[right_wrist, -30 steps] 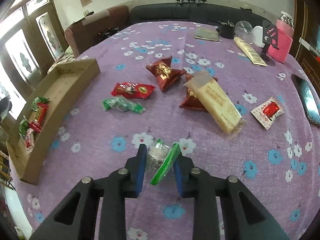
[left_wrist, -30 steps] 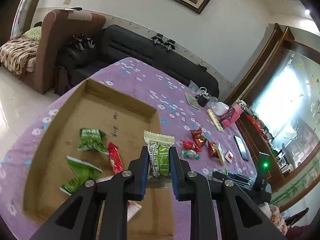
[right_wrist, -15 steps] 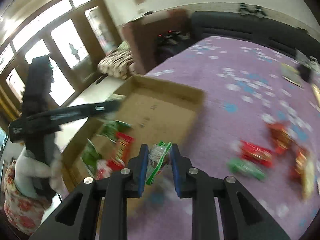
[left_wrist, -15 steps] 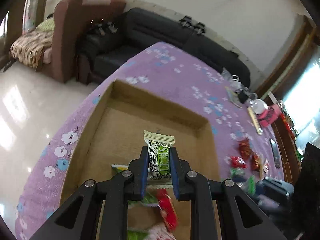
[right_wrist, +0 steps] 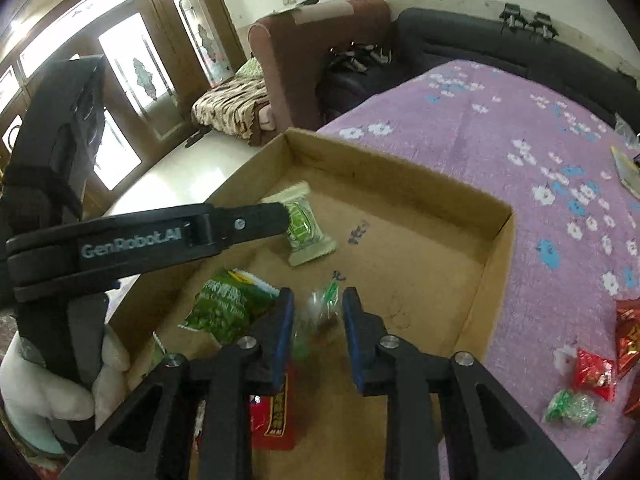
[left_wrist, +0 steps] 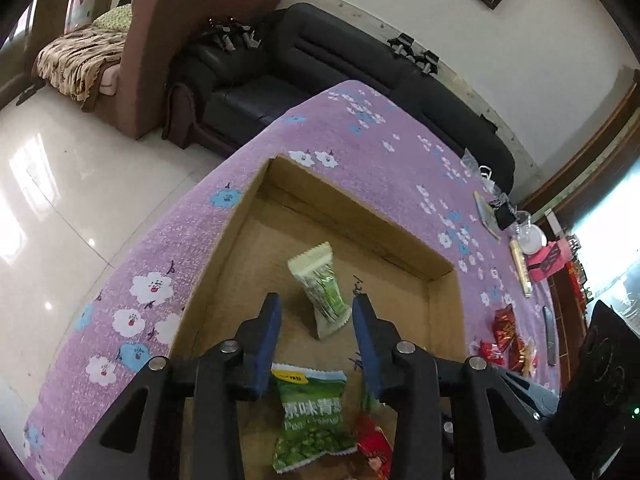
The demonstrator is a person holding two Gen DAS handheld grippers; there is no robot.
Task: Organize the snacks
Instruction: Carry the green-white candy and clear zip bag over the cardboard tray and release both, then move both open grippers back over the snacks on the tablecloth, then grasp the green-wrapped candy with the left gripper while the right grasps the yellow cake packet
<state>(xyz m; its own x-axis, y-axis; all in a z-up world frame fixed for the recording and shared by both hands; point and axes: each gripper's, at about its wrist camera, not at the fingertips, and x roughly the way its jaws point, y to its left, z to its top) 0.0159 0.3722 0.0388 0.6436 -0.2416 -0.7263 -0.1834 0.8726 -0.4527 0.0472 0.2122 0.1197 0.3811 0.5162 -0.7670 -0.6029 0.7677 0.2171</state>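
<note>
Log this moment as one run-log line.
stage: dropping snacks into box | left gripper: opening, pale green packet released | right gripper: opening, clear green candy between jaws | loose snacks remain on cloth

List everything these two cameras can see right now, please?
cardboard box: one, brown, on the table's near corner
pale green packet: one, in the box
green pea packet: one, in the box
red packet: one, in the box
clear green-striped candy: one, between the right jaws, blurred
red and green snacks: several, on the purple cloth
sofa: one, black, behind
left gripper: black, blue pads, jaws opening
right gripper: same, jaws opening
</note>
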